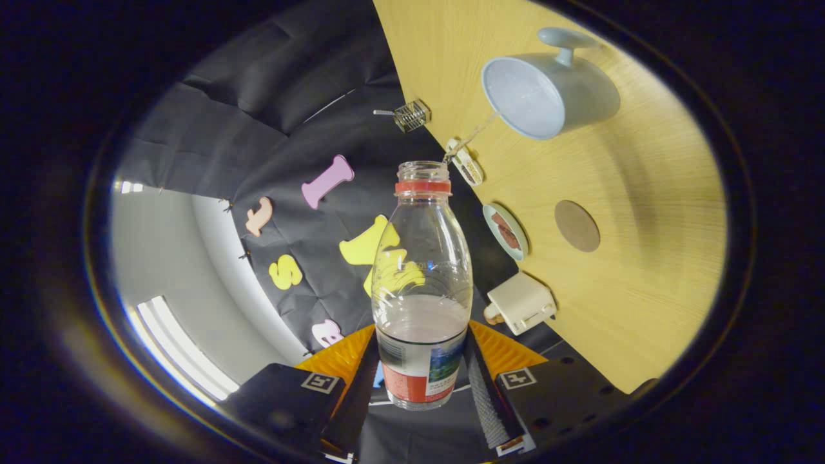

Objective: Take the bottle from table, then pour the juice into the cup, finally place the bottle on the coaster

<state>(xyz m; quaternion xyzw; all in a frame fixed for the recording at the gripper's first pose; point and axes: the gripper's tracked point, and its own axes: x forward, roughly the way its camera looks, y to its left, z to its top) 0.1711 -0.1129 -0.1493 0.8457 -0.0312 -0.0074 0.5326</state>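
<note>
My gripper [422, 367] is shut on a clear plastic bottle [422, 277], both fingers pressing its labelled lower part. The bottle is uncapped, has a red neck ring, and holds pale pinkish juice in its lower part. The view is rolled, so the wooden table [644, 283] stands tilted to the right of the bottle. A light blue cup [548, 93] with a handle rests on the table beyond the bottle's mouth, its opening facing me. A round brown coaster [577, 225] lies on the table to the right of the bottle's shoulder.
Along the table's edge sit a cream box-shaped appliance [521, 301], a small plate [506, 231] with something brown on it, and a small white object [467, 161]. A wire rack [412, 115] sits farther off. The black booth wall hangs behind.
</note>
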